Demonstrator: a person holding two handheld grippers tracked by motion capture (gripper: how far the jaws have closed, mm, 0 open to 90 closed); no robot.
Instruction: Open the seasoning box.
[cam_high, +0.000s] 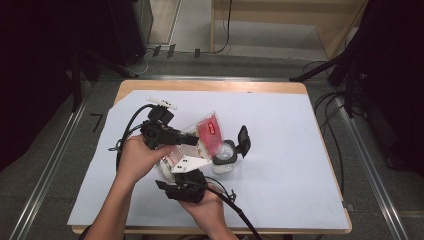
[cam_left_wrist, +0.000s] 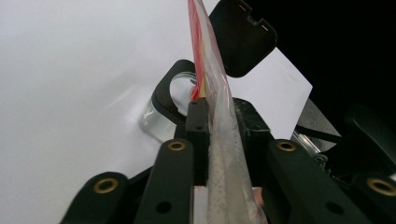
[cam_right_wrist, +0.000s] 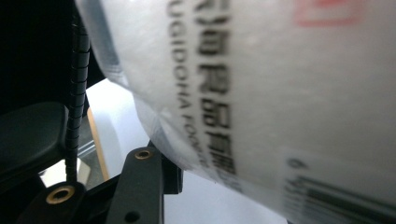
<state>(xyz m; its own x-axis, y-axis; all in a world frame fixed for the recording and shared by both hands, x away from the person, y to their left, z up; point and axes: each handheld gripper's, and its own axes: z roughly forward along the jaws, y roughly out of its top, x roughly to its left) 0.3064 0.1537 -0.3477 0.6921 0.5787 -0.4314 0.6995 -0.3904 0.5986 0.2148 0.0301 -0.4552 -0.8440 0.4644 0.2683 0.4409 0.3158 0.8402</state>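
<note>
A clear plastic bag (cam_high: 210, 131) with a red label and white contents hangs tilted above the table. My left gripper (cam_high: 194, 140) is shut on it, and in the left gripper view its jaws (cam_left_wrist: 219, 109) pinch the bag's sealed edge (cam_left_wrist: 223, 154). My right gripper (cam_high: 182, 170) comes up from below against the bag's lower end. In the right gripper view the printed bag (cam_right_wrist: 280, 93) presses against one finger (cam_right_wrist: 140, 186) and hides the other. Beside the bag stands a clear container (cam_high: 225, 162) with its black lid (cam_high: 244, 140) flipped open, the same container (cam_left_wrist: 156, 119) and lid (cam_left_wrist: 240, 39) lying beyond the left jaws.
A white sheet (cam_high: 280, 150) covers the wooden table (cam_high: 210, 86). Cables trail from both grippers across the near part of the sheet. Dark stands and loose cables (cam_high: 330, 107) sit on the floor to the right and behind.
</note>
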